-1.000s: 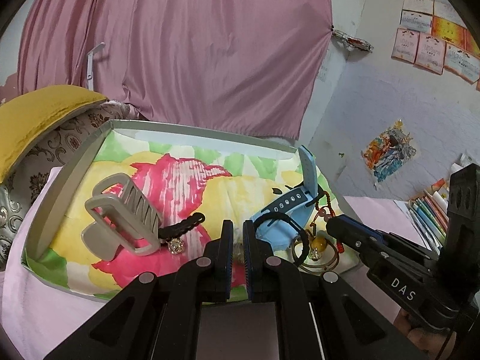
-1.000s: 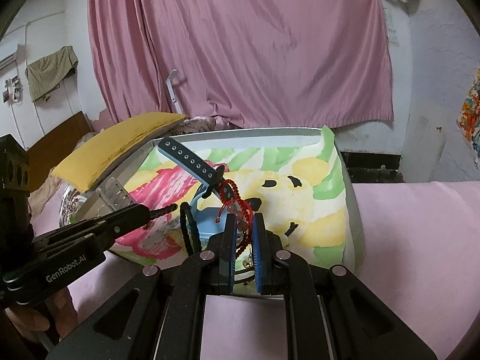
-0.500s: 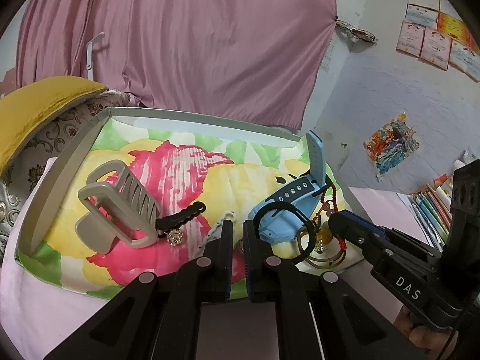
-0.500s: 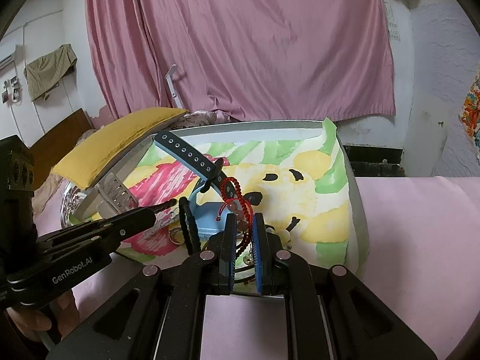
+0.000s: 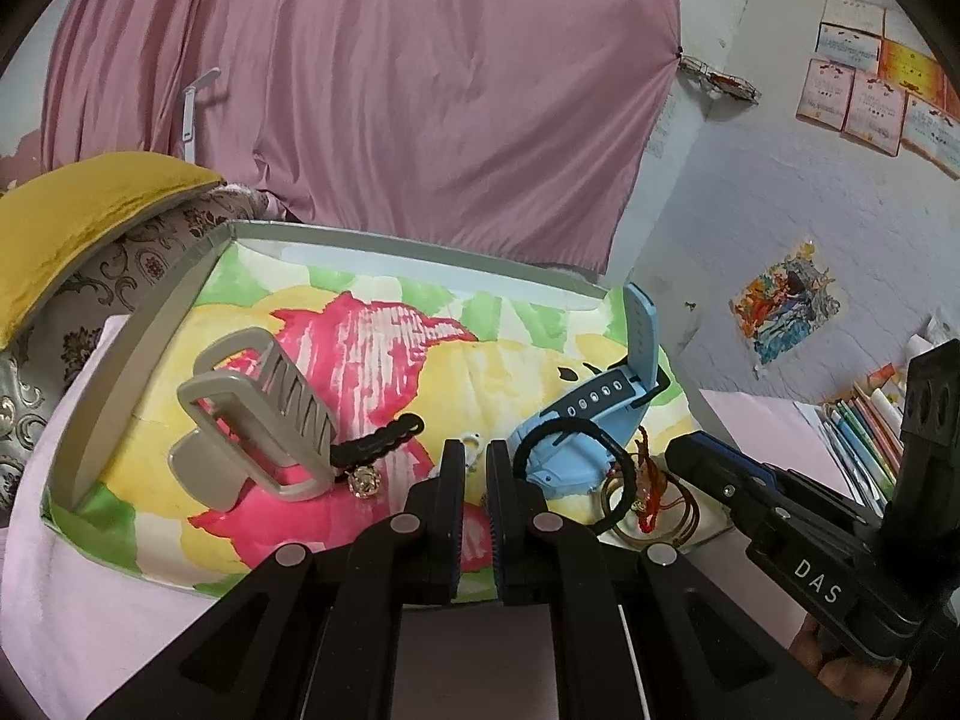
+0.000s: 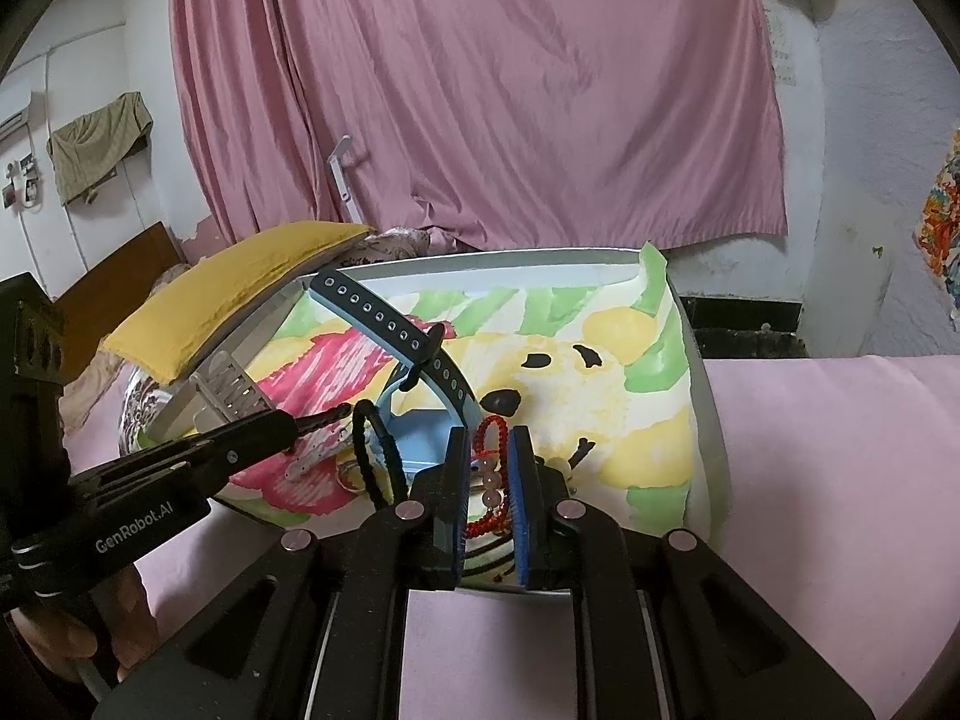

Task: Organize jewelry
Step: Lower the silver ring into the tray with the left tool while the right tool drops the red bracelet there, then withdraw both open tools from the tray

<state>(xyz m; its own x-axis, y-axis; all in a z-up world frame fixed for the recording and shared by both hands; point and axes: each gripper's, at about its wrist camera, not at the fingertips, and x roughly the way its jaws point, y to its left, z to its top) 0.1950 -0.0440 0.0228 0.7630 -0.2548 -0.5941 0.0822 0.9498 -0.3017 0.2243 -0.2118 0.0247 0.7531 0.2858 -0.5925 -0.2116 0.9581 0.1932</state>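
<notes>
A: What is the setting?

B: A pink bedsheet (image 6: 840, 450) under a grey-rimmed tray (image 5: 129, 354) lined with a bright floral paper; a pink curtain (image 5: 390, 96) hangs behind, a yellow cushion (image 5: 66, 222) sits left.

A: Room to move?

B: The tray's far half is bare; the jewelry crowds the near edge.

A: And the pieces?

B: The red beaded bracelet (image 6: 487, 480) lies between the right gripper (image 6: 487, 501)'s parted fingers, possibly loose. Beside it are a blue watch (image 5: 591, 420), a black hair tie (image 5: 570, 468), gold bangles (image 5: 654, 510), and a grey hair claw (image 5: 258, 417). The left gripper (image 5: 474, 492) is nearly closed, holding nothing.
</notes>
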